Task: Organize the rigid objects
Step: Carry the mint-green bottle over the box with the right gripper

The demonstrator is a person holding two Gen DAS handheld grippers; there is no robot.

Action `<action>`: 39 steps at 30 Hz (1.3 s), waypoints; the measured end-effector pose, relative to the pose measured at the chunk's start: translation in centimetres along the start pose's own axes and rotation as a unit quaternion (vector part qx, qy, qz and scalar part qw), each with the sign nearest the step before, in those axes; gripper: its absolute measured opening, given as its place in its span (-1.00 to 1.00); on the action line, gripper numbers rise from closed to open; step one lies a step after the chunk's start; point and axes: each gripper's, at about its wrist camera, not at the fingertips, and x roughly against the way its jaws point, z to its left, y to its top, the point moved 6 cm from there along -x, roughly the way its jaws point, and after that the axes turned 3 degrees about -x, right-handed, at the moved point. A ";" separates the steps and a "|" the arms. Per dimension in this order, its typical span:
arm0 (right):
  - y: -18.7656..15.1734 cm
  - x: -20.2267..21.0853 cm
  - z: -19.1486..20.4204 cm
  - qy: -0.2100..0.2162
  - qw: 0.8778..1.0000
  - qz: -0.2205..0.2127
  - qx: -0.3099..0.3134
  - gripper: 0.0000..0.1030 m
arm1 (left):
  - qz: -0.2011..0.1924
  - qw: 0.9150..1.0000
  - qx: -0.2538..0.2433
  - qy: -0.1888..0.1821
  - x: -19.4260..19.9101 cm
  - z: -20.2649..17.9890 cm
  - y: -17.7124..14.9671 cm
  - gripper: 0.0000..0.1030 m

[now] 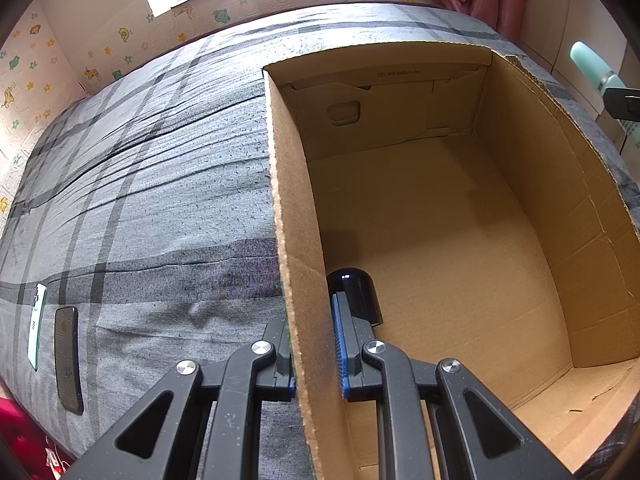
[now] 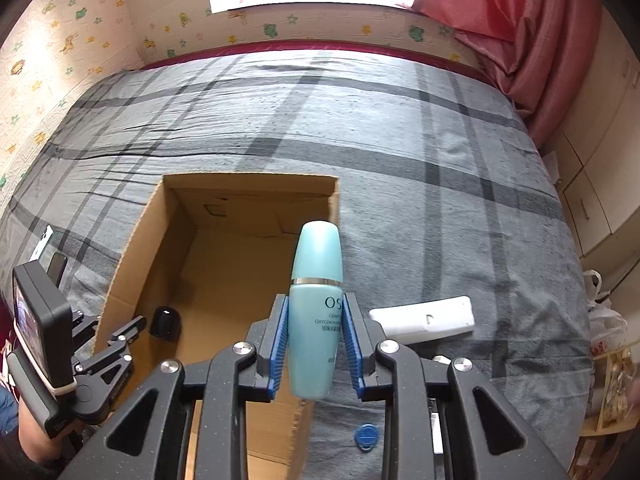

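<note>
- One teal bottle point(image 2: 316, 312) is in your right gripper point(image 2: 314, 344): both blue pads press on its lower body, the jaws part-way closed around it, and its long axis runs up and away from you along the fingers, cap end farthest out.
- That bottle hangs over the near right corner of the one cardboard box point(image 2: 136, 240), so the open floor of the box lies to its left and a little beyond; judging by the task, that is where your carry needs to end, clear of the box's right wall.
- Your right hand is the only one that can deliver it, since your left gripper point(image 1: 314, 344) is closed on the box's left wall, one finger outside and one inside, apparently steadying the box.
- One black cylindrical cap or jar point(image 1: 356, 296) already lies on the box floor, tucked against that left wall just beside your left gripper's inner finger point(image 1: 344, 344); aim the bottle away from it, toward bare cardboard.
- Outside the box, on the plaid bedspread point(image 2: 440, 160), you have one white oblong object point(image 2: 424, 322) just right of the bottle, and one small blue round piece point(image 2: 366, 436) nearer you.
- Two phones point(image 1: 68, 360) lie side by side on the bedspread, well to the left of the box.
</note>
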 end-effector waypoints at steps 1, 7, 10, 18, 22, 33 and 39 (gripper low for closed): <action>0.0 -0.2 0.5 0.003 1.000 0.002 0.002 -0.47 | 0.000 1.000 0.000 0.000 0.0 0.0 0.0 -0.71; -0.2 -1.4 3.2 0.019 1.000 0.011 0.017 -0.47 | 0.000 1.000 0.001 -0.001 0.0 0.1 0.0 -0.71; -0.3 -2.2 4.2 0.023 0.999 0.016 0.025 -0.47 | 0.000 1.000 0.002 -0.002 0.0 0.1 0.0 -0.70; -0.9 -5.0 6.3 0.026 0.998 0.049 0.040 -0.47 | -0.001 1.000 0.004 -0.004 0.0 0.2 0.0 -0.70; -1.8 -6.8 7.0 0.029 0.996 0.072 0.045 -0.47 | -0.002 1.000 0.005 -0.004 0.0 0.2 -0.1 -0.70; -3.7 -11.6 8.6 0.029 0.990 0.125 0.062 -0.47 | -0.002 1.000 0.004 -0.004 0.0 0.3 -0.1 -0.70; -4.5 -13.1 8.8 0.034 0.986 0.150 0.061 -0.47 | -0.003 1.000 0.004 -0.003 -0.1 0.2 -0.2 -0.70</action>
